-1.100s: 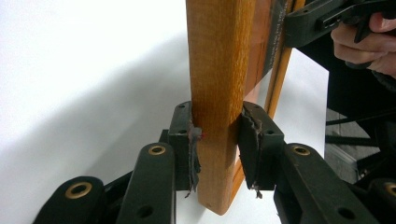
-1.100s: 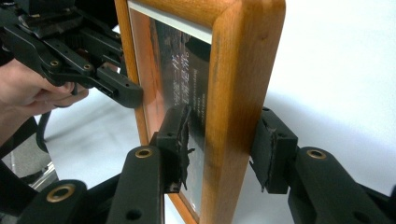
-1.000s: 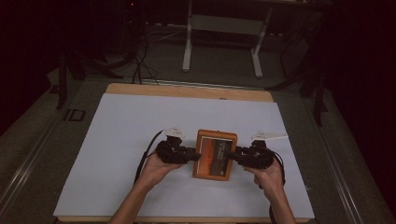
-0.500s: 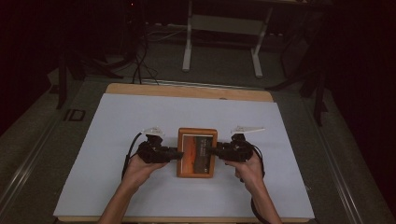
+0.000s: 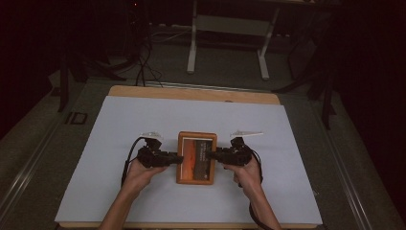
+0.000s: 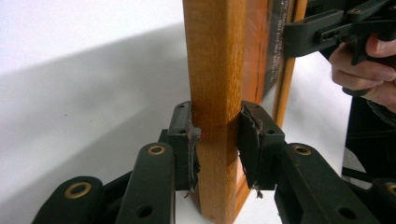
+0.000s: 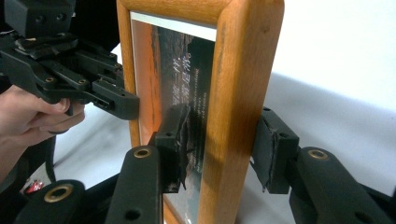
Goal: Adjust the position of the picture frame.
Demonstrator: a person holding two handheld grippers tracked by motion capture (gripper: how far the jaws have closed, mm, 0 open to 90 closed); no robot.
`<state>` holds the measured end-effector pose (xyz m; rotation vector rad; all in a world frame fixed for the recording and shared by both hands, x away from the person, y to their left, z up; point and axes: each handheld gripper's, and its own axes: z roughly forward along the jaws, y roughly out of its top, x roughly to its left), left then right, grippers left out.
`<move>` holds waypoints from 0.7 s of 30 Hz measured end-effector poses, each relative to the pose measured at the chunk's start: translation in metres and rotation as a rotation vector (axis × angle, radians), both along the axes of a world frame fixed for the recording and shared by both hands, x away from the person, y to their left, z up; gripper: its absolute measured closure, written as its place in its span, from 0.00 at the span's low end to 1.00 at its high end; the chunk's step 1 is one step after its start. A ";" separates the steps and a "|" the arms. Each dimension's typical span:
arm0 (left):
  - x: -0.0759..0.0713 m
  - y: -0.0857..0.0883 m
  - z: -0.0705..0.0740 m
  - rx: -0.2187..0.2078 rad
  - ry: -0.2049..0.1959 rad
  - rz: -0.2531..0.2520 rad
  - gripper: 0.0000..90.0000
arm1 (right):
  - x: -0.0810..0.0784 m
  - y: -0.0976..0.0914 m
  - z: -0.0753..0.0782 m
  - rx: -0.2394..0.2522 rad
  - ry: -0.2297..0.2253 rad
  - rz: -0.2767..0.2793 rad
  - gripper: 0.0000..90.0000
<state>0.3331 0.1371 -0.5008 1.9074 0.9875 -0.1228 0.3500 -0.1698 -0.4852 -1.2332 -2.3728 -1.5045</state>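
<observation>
Dark floor, cables and a white stand lie beyond the desk [image 5: 191, 93], whose wooden top is covered by a pale sheet. A wooden picture frame [image 5: 196, 157] with an orange-and-black print behind glass sits near the middle of the desk, somewhat nearer the front edge than the back.

The left gripper [image 5: 177, 159] clasps the frame's left rail; in the left gripper view its pads [image 6: 192, 149] press on both faces of the wood [image 6: 215, 84]. The right gripper [image 5: 214, 155] grasps the opposite rail, one pad [image 7: 176, 140] on the glass side and the other on the back of the rail [image 7: 233, 93].

The step in hand looks like a two-handed carry or placing of the frame. Whether it already rests on the sheet or hangs just above it, I cannot tell. Next, both hands would need to move together and level, so the frame neither twists nor slips, and the jaws should let go only once it lies flat.
</observation>
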 end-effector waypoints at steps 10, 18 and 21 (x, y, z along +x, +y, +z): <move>0.009 -0.008 -0.001 0.076 0.034 0.068 0.71 | 0.018 0.005 -0.007 -0.065 0.067 -0.030 0.61; 0.016 -0.005 -0.009 0.066 0.111 0.102 0.69 | 0.034 0.013 -0.014 -0.091 0.116 -0.039 0.59; 0.023 -0.003 -0.015 0.041 0.147 0.088 0.68 | 0.036 0.012 -0.018 -0.101 0.136 -0.049 0.59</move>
